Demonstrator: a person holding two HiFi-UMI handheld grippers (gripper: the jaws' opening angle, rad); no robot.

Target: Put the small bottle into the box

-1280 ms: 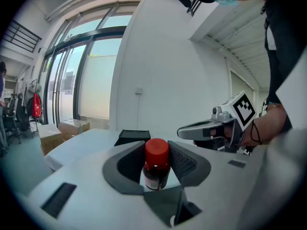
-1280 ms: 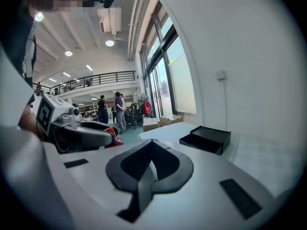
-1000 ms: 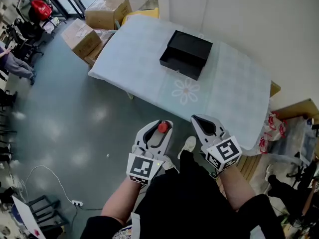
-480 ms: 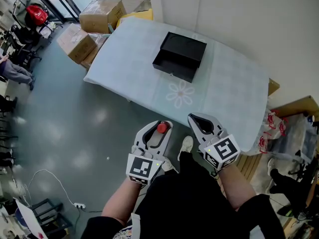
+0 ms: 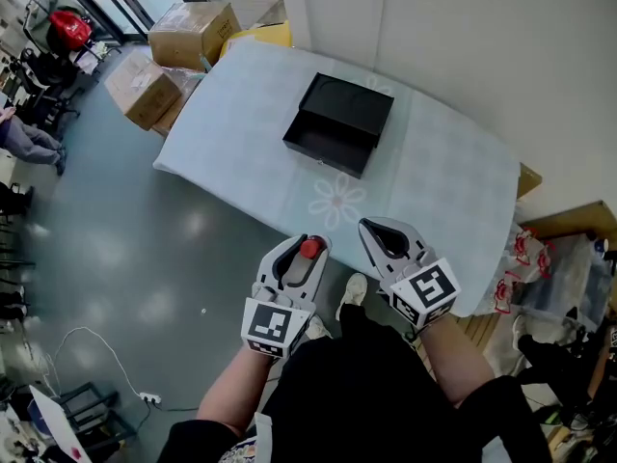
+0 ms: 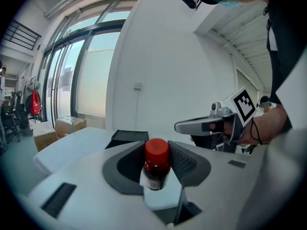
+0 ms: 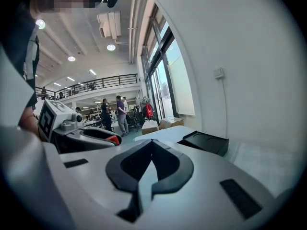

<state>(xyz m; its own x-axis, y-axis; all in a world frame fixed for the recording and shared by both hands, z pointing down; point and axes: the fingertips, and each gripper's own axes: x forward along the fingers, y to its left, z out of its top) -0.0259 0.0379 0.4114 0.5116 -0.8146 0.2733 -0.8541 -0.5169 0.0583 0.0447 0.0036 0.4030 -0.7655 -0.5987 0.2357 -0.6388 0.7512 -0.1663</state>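
Note:
My left gripper (image 5: 307, 251) is shut on a small dark bottle with a red cap (image 5: 309, 249); the left gripper view shows the bottle (image 6: 156, 164) upright between the jaws. My right gripper (image 5: 386, 237) is beside it, shut with nothing between its jaws (image 7: 149, 150). Both are held over the floor, short of the table's near edge. The black open box (image 5: 338, 123) lies on the pale table (image 5: 251, 152), far ahead of both grippers. It also shows in the left gripper view (image 6: 125, 138) and the right gripper view (image 7: 204, 143).
The table has a flower print (image 5: 336, 201) near its front edge. Cardboard boxes (image 5: 188, 27) stand on the floor at its far left end. A white wall (image 5: 482, 37) runs behind it. Bags and clutter (image 5: 549, 268) lie at the right. People and chairs are far left.
The table and box have shifted left and slightly down in the head view as the person steps nearer. Both grippers hold the same pose, the bottle still gripped.

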